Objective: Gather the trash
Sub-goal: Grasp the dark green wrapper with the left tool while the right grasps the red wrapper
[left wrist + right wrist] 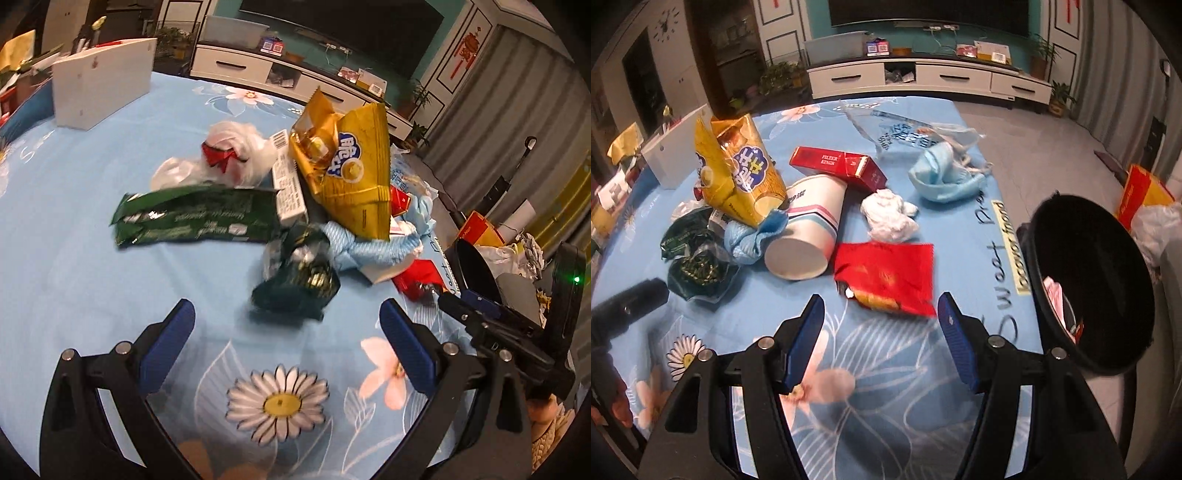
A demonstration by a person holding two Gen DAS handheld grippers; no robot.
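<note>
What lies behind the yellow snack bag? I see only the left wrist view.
Observer: A paper cup lies on its side, base toward the right hand-held gripper.
Operator: Is anything inside the black bin?
Observer: Yes, the black bin already holds some trash, white and red.
Operator: What is printed on the red box?
Observer: The red box reads FILTER KINGS.

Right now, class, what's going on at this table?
A person with two handheld grippers is clearing litter off a flowered tablecloth. Both are open and empty. The left gripper faces a crumpled green wrapper; the right gripper faces a red wrapper. A black bin beside the table holds some trash.
</note>
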